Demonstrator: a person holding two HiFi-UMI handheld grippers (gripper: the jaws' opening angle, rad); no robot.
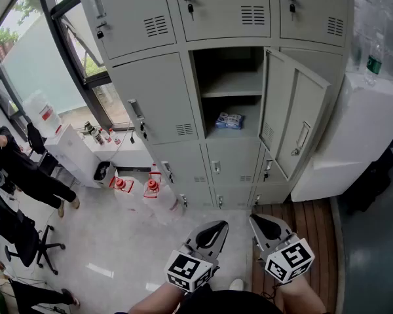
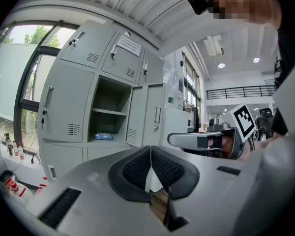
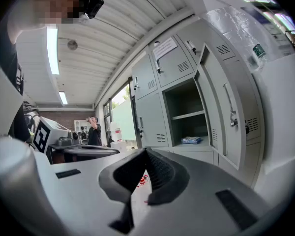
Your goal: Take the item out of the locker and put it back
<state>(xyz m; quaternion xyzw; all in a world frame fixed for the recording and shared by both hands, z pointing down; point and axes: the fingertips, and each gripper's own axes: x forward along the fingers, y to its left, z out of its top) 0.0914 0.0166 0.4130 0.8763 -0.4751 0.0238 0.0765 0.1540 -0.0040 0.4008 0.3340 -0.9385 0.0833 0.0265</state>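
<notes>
I hold my left gripper [image 1: 213, 230] and right gripper [image 1: 266, 227] low before me, side by side, just apart, pointing forward. Both have their jaws closed pad to pad. My bare forearms [image 1: 158, 301] show below.

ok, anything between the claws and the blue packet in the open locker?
Nothing visible does. The grey metal locker door stands swung open rightward, the blue-and-white plastic packet lies exposed inside, and only floor separates it from the shut left claw and right claw.
</notes>
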